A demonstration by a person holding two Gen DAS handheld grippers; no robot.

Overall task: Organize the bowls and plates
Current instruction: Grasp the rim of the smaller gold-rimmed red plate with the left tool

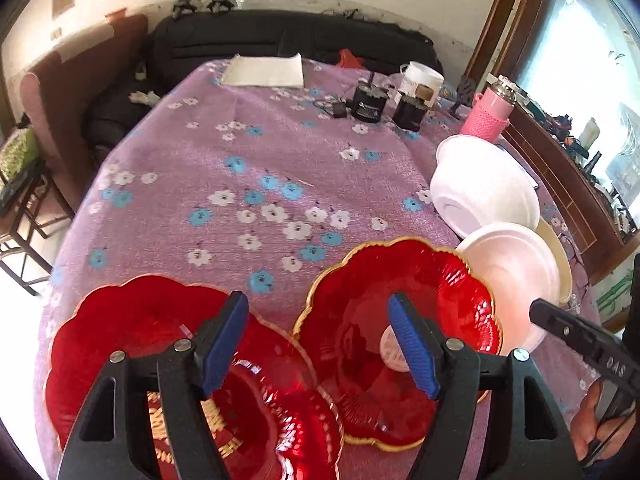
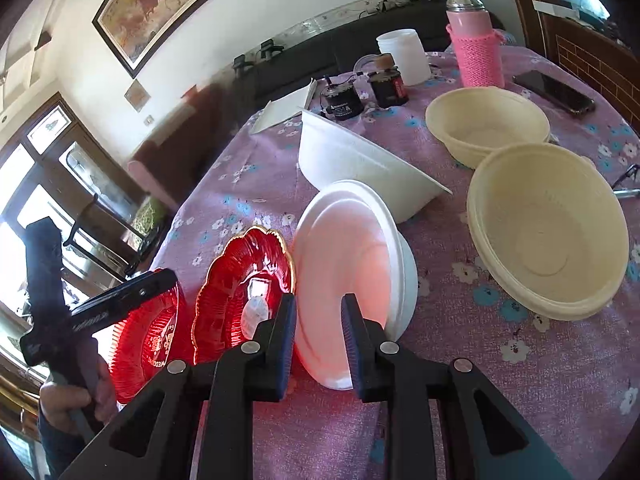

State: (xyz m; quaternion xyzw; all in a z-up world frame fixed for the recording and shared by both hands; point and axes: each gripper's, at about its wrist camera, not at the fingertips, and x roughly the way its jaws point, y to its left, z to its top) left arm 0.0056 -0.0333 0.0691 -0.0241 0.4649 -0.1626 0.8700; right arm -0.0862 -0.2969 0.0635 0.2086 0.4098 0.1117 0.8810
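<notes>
Two red glass plates with gold rims lie side by side near the table's front edge, one on the left [image 1: 132,320] and one on the right [image 1: 360,300]. My left gripper [image 1: 320,344] hangs open above where they meet, with nothing between its blue pads. A white foam bowl [image 2: 344,248] stands tipped on its rim against the right red plate [image 2: 240,276]. My right gripper [image 2: 320,344] is narrow, and the bowl's near rim sits between its pads. A second white bowl [image 2: 352,160] lies tilted behind. Two cream bowls [image 2: 488,120] [image 2: 548,232] sit upright at the right.
A pink bottle [image 2: 476,48], a white jar [image 2: 404,56], small black devices [image 2: 344,106] and a phone [image 2: 554,90] crowd the far right of the floral tablecloth [image 1: 240,152]. A folded white cloth [image 1: 264,72] lies at the far edge. A dark sofa [image 1: 280,40] stands behind.
</notes>
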